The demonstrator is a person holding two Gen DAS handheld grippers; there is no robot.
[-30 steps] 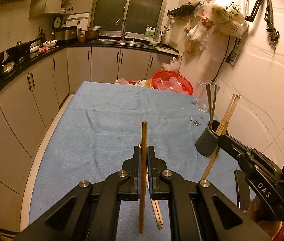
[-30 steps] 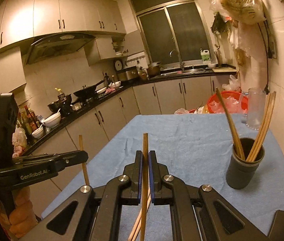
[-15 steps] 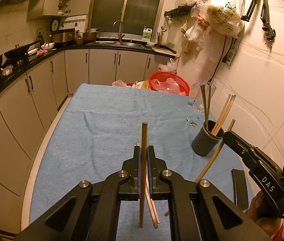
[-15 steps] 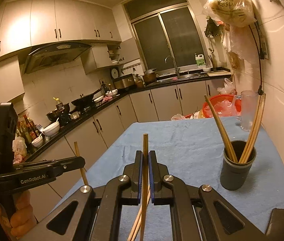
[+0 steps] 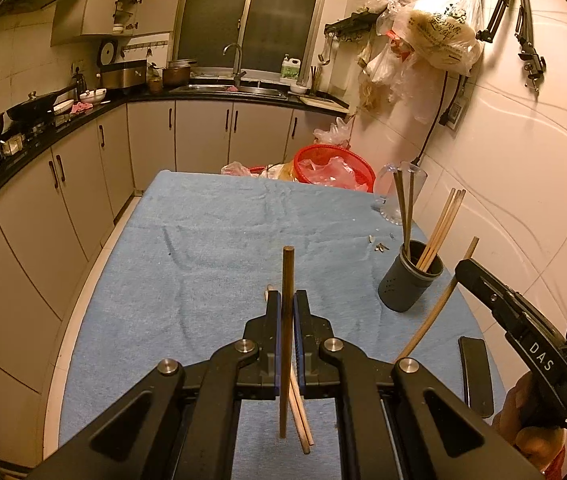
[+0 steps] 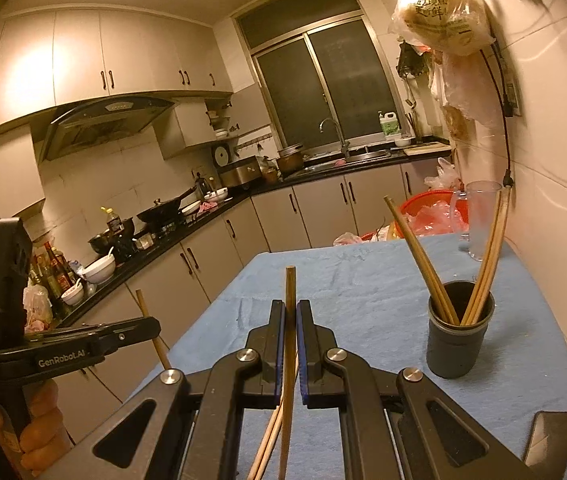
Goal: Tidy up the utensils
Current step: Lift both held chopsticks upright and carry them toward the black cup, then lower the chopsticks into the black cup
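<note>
We list a table under a blue cloth (image 5: 211, 248); on it, near the wall, a dark cup (image 5: 410, 280) with several chopsticks standing inside, leaning against its rim; loose chopsticks (image 5: 298, 412) lying on the cloth beneath our tools; a flat black object (image 5: 476, 376) on the cloth near the front edge

Left gripper (image 5: 288, 312): jaws fully closed on one chopstick (image 5: 286, 320), held upright, its tip well above the pads; the cup sits ahead and to its right, well apart

Right gripper (image 6: 292, 316): jaws likewise closed on a second chopstick (image 6: 290, 320); the cup (image 6: 459, 340) stands near, ahead and to the right, not touching

Risks, as we judge them: either stick is pinched at a single point, so it could swivel or slip on tilting; lowered at a slant, it may catch the rim or the leaning sticks and tip the light cup; both tools converging on one opening could collide
</note>
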